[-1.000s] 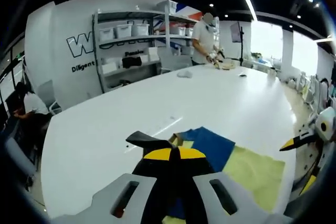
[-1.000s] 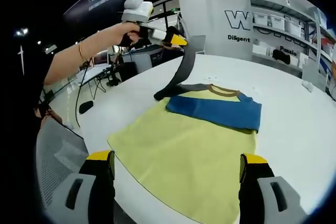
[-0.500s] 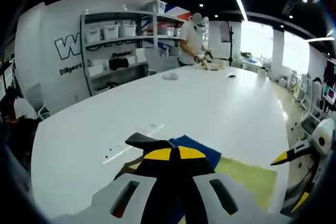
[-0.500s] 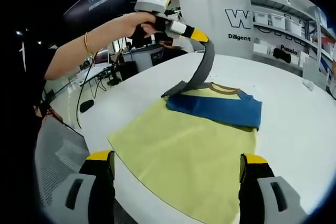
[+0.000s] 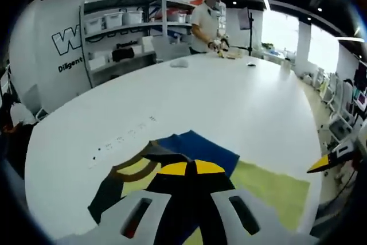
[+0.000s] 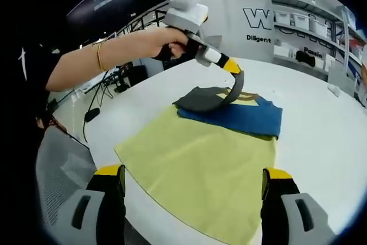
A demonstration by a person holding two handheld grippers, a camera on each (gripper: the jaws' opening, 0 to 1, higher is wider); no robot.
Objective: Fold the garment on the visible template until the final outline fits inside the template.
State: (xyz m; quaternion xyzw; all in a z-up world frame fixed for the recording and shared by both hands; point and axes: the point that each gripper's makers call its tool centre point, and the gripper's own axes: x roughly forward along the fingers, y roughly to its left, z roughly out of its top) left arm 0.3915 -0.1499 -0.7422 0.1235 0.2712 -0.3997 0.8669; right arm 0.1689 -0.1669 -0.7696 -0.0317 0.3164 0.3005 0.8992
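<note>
A yellow garment (image 6: pixel 195 164) lies flat on the white table (image 6: pixel 321 136), with a blue sleeve (image 6: pixel 241 116) folded across its collar end. My left gripper (image 6: pixel 234 68), held in a person's hand, is shut on the grey sleeve (image 6: pixel 209 98) and holds it low over the blue fold. In the left gripper view its jaws (image 5: pixel 191 167) are closed, the grey sleeve (image 5: pixel 129 179) draped to their left, and the blue sleeve (image 5: pixel 200 148) and yellow cloth (image 5: pixel 269 190) lie beyond. My right gripper (image 6: pixel 192 179) stands open at the garment's near hem, touching nothing.
The table's rounded edge (image 6: pixel 109 159) runs just below the hem, with a mesh chair (image 6: pixel 57 176) beside it. A person (image 5: pixel 205 24) works at the table's far end. Shelves (image 5: pixel 120 32) with bins stand by the wall. My right gripper's yellow tip (image 5: pixel 330 162) shows at the right.
The left gripper has carried the grey sleeve down and across, from high above the table's left side to low over the blue fold. The right gripper has stayed put.
</note>
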